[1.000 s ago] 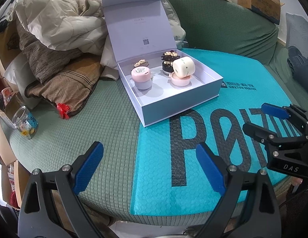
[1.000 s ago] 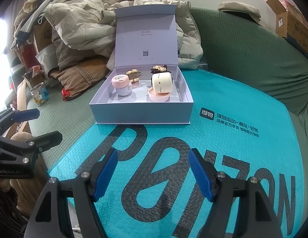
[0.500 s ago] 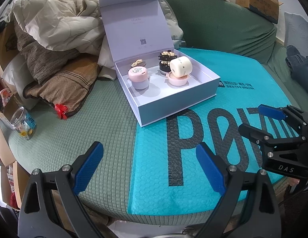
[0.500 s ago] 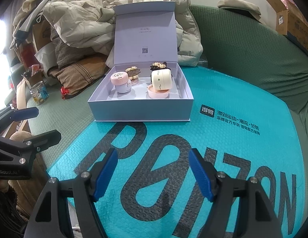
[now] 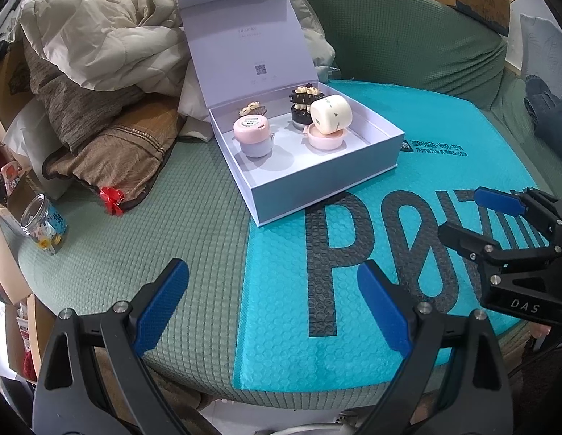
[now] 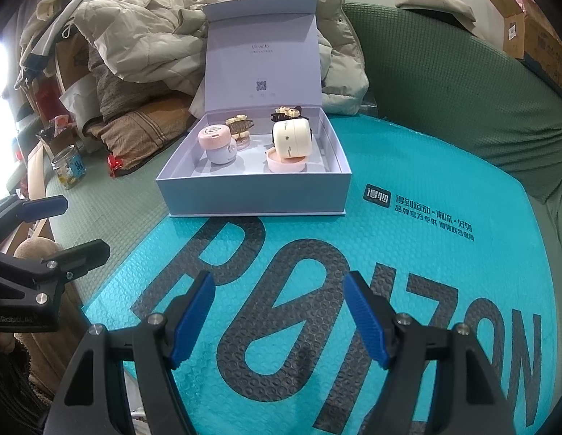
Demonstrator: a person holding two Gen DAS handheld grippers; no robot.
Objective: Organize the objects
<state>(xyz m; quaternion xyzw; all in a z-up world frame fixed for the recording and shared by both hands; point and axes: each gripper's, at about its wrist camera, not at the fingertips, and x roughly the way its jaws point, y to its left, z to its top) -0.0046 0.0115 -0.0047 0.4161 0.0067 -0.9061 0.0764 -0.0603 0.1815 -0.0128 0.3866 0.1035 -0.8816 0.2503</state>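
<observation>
Where mailer [image 6: 444, 264] ends, box [image 6: 255, 199] edge.

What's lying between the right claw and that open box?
Only bare teal mailer with its black lettering lies between the right gripper and the box, as the right wrist view shows.

Lavender box [image 5: 317, 185], teal bubble-textured mailer [image 5: 353, 308]

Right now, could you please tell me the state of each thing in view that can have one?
gift box: open, lid upright.
pink-lidded jar: upright, lid on, inside the box.
cream jar: tipped on its side, resting on the pink lid.
glass jar: upright beside the box; lid cannot be told.
left gripper: open, holding nothing.
right gripper: open, holding nothing.
</observation>
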